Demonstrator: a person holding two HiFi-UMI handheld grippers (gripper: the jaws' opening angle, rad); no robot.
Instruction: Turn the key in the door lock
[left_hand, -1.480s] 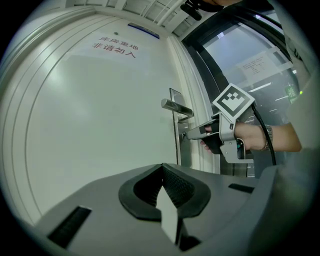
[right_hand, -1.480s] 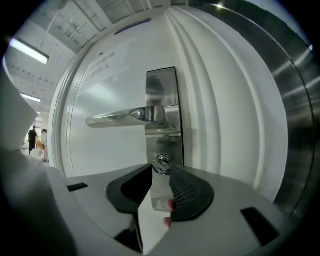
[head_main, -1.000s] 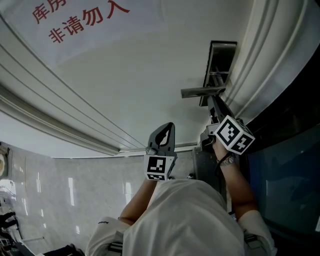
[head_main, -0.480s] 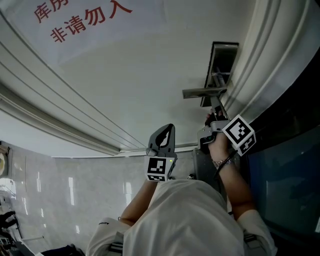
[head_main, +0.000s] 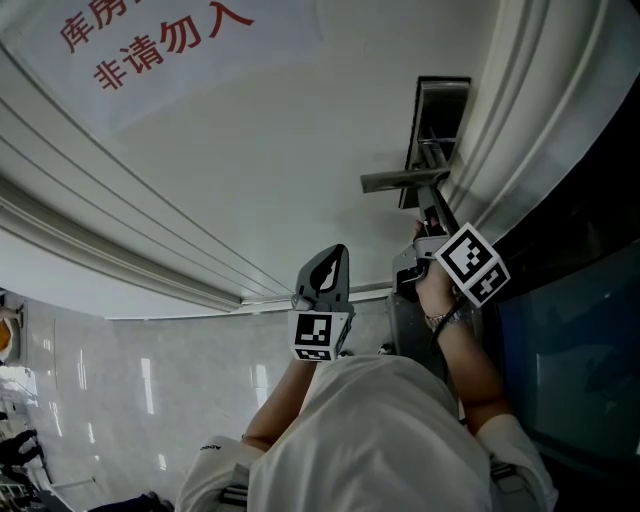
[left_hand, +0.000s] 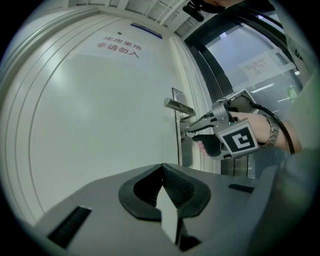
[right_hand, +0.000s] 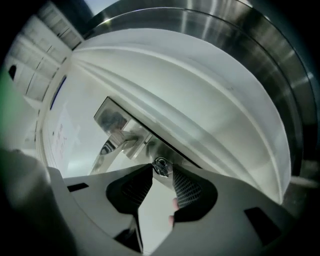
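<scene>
Key (right_hand: 161, 166) sits in the lock just under the lever handle (right_hand: 111, 142) of the white door (head_main: 250, 160). We judge the insertion done. We cannot tell how far the key is turned, so the turn is left to finish.

Right gripper (right_hand: 160, 172): jaws partly spread, pads pinching the key's head.

Left gripper (left_hand: 161, 166): jaws pressed together, empty, held aside from the lock.
</scene>
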